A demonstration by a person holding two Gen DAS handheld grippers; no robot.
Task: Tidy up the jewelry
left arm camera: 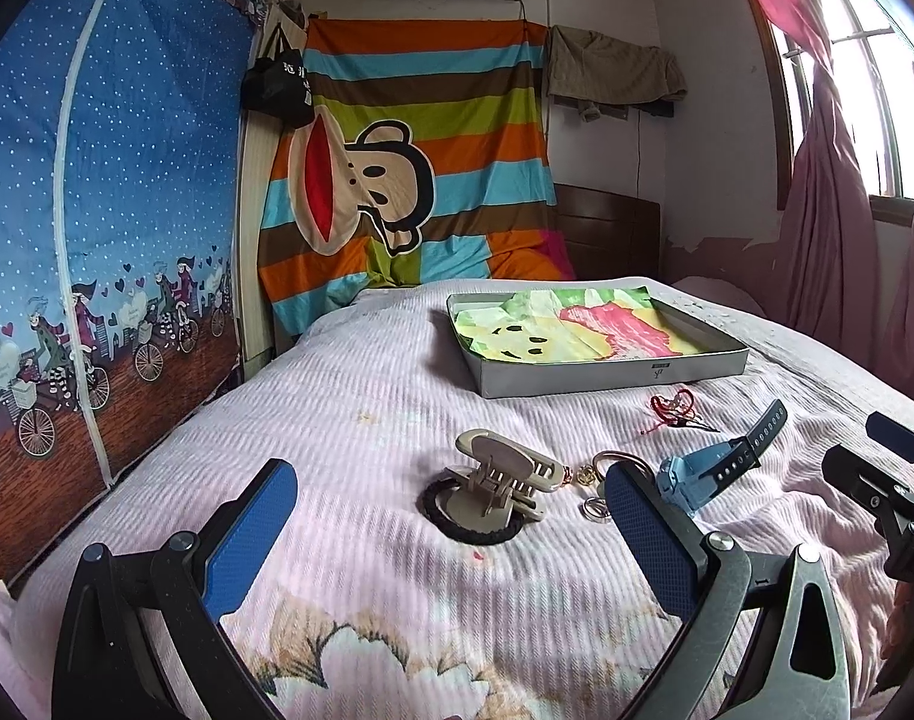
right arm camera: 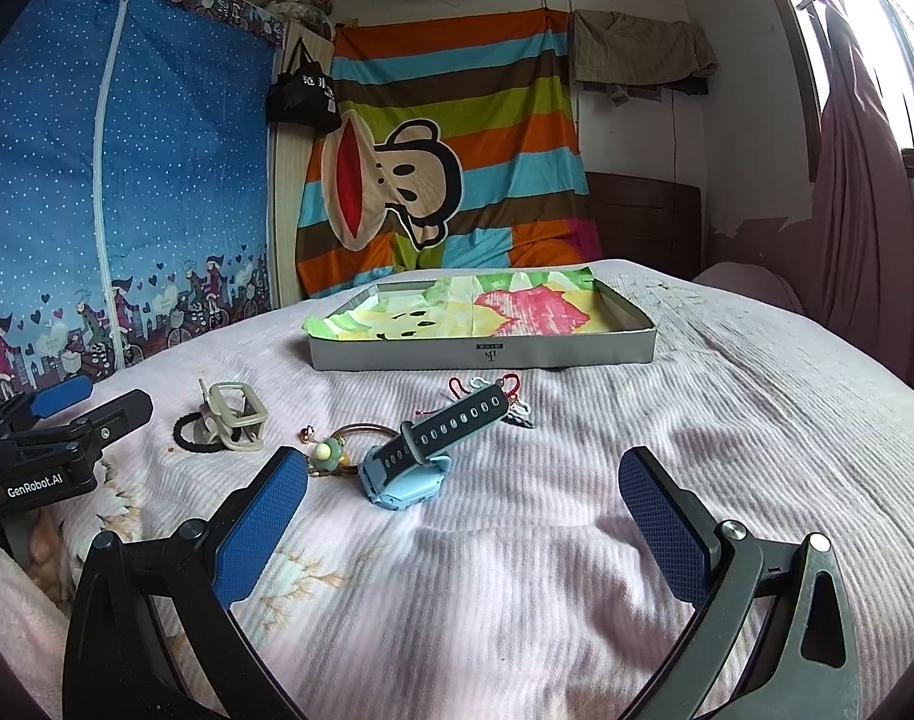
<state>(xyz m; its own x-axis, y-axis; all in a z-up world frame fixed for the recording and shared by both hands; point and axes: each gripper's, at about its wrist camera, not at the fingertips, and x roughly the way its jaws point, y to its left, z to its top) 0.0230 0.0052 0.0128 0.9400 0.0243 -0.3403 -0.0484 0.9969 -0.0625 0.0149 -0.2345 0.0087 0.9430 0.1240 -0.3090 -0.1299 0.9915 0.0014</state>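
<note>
Nothing has gone into the tray yet by the look of it: its bright paper lining shows no jewelry, and every piece lies on the bed in front of it. So this reads as the start, the choosing of a first piece.

The left gripper has its fingers spread wide with nothing between them, pointed at the beige hair clip, which sits on a black hair tie. The right gripper is likewise spread and empty, low over the bed, with the blue watch just ahead of it.

The next move probably calls for lowering one pair of fingers around a single piece and closing. The quilt is soft and ridged, so small things may sink or slide.

The watch lies tipped, its dark strap rising toward the tray. Just beside it are a bangle with charms and, nearer the tray, a red cord bracelet
</note>
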